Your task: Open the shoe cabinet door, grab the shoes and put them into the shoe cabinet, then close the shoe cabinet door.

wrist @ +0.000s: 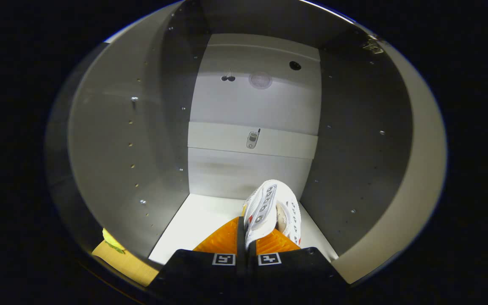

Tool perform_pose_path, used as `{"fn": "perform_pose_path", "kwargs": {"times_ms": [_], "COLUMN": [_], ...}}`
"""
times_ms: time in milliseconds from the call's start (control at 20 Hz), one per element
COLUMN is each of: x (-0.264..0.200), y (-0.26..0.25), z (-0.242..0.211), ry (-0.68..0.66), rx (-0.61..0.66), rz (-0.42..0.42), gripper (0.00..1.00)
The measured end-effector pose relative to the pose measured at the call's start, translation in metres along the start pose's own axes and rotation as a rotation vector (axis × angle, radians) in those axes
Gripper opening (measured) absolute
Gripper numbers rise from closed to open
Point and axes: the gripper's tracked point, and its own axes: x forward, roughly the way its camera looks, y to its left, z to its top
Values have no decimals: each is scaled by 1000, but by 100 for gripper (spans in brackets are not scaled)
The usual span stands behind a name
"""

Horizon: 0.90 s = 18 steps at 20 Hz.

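Now, left wall: shoe cabinet (pixel 121 161) side panel with peg holes, door open.
Floor: pale shelf (pixel 197 224) lying bare left of the shoe.
Gripper: gripper (pixel 247 237) clenched on the shoe.
Shoe: white shoe (pixel 271 207) pinched between the fingers, long axis pointing ahead toward the back wall, just above the shelf.
Look: laced, eyelets showing.
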Motion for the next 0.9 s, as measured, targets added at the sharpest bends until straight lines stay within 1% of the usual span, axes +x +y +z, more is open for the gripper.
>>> {"fn": "perform_pose_path", "kwargs": {"times_ms": [150,300,400,500,650,900], "x": [45,78,93,100,100,101], "y": [-9,-13,-11,-4,2,6], "z": [-5,-29,-47,-54,-57,-68], "ry": [27,98,137,139,142,189], "rx": [2,24,13,1,-31,-24], "rz": [-12,-3,18,48,63,82], "gripper": [4,4,4,4,4,4]}}
